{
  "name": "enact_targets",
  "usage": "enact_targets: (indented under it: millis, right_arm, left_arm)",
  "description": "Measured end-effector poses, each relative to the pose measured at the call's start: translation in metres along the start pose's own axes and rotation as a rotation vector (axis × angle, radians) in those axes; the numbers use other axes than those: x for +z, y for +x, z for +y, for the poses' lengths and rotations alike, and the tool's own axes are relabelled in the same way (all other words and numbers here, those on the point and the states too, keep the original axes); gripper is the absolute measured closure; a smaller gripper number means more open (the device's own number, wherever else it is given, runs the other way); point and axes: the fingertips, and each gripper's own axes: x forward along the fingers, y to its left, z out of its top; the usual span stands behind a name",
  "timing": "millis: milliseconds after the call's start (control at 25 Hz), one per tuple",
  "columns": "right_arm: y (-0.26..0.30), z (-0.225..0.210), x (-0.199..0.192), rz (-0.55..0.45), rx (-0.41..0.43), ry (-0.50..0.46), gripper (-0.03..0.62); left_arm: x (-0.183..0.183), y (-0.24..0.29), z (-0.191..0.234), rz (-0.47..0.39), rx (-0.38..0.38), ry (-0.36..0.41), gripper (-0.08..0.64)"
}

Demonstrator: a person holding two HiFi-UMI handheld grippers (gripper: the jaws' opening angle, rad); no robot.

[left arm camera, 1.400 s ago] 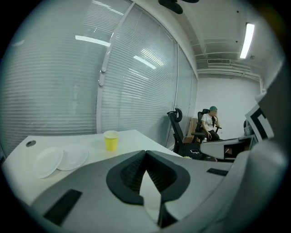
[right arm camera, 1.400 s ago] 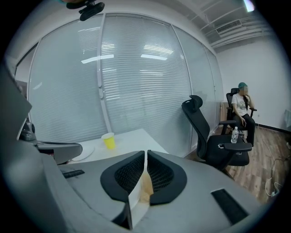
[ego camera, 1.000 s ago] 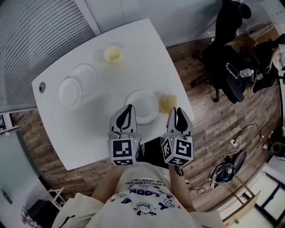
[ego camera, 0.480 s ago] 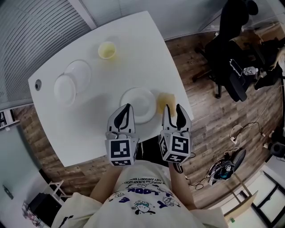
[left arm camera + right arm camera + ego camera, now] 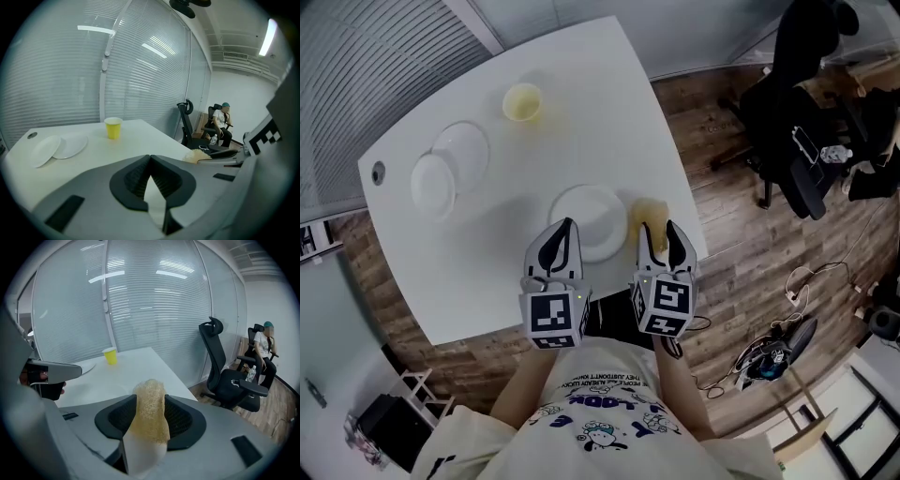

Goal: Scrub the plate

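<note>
Well ahead and to the left of the jaws: stacked plates point(image 5: 450, 171), with yellow cup point(image 5: 523, 101) farther off. Next, left gripper point(image 5: 565, 230): jaws shut tip to tip, nothing betw. them, poised over near rim of plate point(image 5: 586, 208), set just ahead on white table point(image 5: 487, 258). Then right gripper point(image 5: 659, 230): jaws wide, just been opening, straddling tan fibrous scrubber point(image 5: 643, 208) standing betw. the pads, apparently not yet squeezed. Likely mid-pickup. For a clean grab: lower till pads flank scrubber's middle, close firmly w/o crushing, mind table edge near the right jaw. Then pin plate rim w/ left tips before scrubbing.
</note>
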Motion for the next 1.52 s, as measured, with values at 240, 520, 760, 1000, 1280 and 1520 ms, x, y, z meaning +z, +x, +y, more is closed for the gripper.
enact_targets:
  millis: [240, 520, 760, 1000, 1280, 1520]
  right_arm:
    - [0.003, 0.001, -0.004, 0.008, 0.022, 0.0, 0.433]
    - [0.004, 0.003, -0.005, 0.01, 0.043, 0.003, 0.463]
    - [-0.003, 0.001, 0.012, -0.04, 0.027, 0.019, 0.482]
    - [-0.009, 0.012, 0.046, -0.118, 0.067, 0.005, 0.482]
    - [-0.006, 0.039, 0.06, -0.139, 0.138, -0.038, 0.482]
    - [0.0, 0.066, 0.052, -0.111, 0.198, -0.071, 0.482]
  left_arm:
    - [-0.003, 0.0, 0.0, 0.008, 0.014, -0.013, 0.537]
    - [-0.007, -0.003, 0.002, 0.01, 0.031, -0.037, 0.537]
    - [-0.01, -0.007, 0.0, 0.006, 0.012, -0.099, 0.537]
    - [-0.009, -0.011, 0.001, -0.002, 0.02, -0.156, 0.537]
    - [-0.006, -0.022, 0.022, -0.035, 0.046, -0.294, 0.537]
    - [-0.03, -0.031, 0.043, 0.01, 0.095, -0.367, 0.537]
